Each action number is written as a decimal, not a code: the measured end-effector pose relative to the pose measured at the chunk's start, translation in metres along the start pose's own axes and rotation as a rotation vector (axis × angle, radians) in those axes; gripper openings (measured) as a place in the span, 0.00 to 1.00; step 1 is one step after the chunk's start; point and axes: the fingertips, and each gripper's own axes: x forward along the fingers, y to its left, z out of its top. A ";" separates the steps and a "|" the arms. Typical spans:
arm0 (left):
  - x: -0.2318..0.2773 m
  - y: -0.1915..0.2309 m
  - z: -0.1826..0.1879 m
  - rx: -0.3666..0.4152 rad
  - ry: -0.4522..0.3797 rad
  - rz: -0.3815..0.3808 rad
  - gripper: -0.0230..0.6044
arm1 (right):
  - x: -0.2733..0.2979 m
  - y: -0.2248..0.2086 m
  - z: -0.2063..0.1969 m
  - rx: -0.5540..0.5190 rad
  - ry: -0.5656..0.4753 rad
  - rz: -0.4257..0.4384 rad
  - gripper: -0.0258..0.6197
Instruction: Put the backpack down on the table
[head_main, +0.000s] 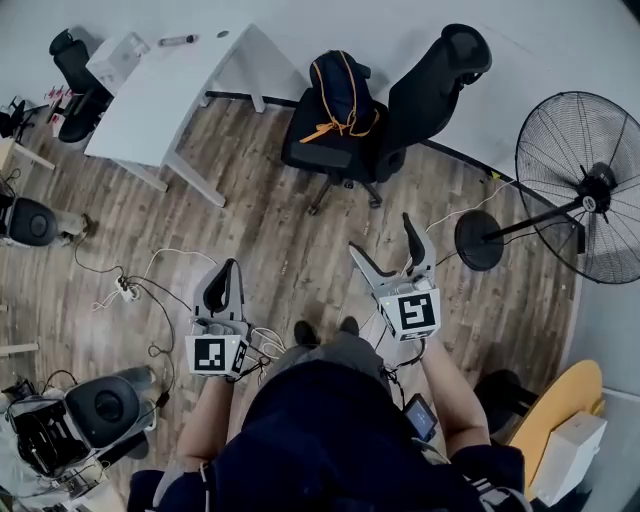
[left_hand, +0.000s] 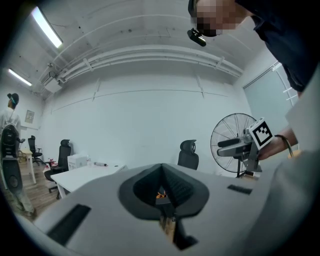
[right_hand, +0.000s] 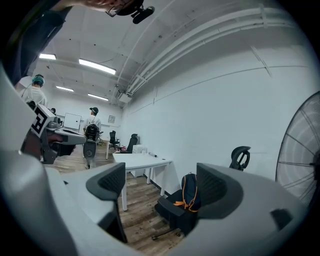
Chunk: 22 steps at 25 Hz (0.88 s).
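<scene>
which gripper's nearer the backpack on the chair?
Right. The right gripper is short of the backpack, slightly to its right; the left gripper sits farther back, off to its left.

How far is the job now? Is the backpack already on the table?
Nothing is done yet: the backpack sits on the office chair, away from the white table. Nothing is in hand: the right gripper is open, the left gripper shut, both empty. Grasping, carrying and setting down remain.

the dark blue backpack (head_main: 338, 85) with orange straps stands upright on the seat of a black office chair (head_main: 430, 85), upper middle of the frame. the white table (head_main: 165, 95) lies at upper left, apart from it
</scene>
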 end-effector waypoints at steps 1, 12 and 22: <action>0.002 0.004 0.000 -0.003 -0.004 -0.008 0.04 | 0.007 0.000 0.002 -0.005 -0.005 -0.006 0.74; 0.072 0.049 -0.011 -0.007 0.003 -0.015 0.04 | 0.118 -0.032 0.002 -0.032 0.001 0.005 0.74; 0.213 0.101 -0.009 -0.022 0.042 0.102 0.04 | 0.279 -0.114 -0.020 0.031 0.033 0.109 0.73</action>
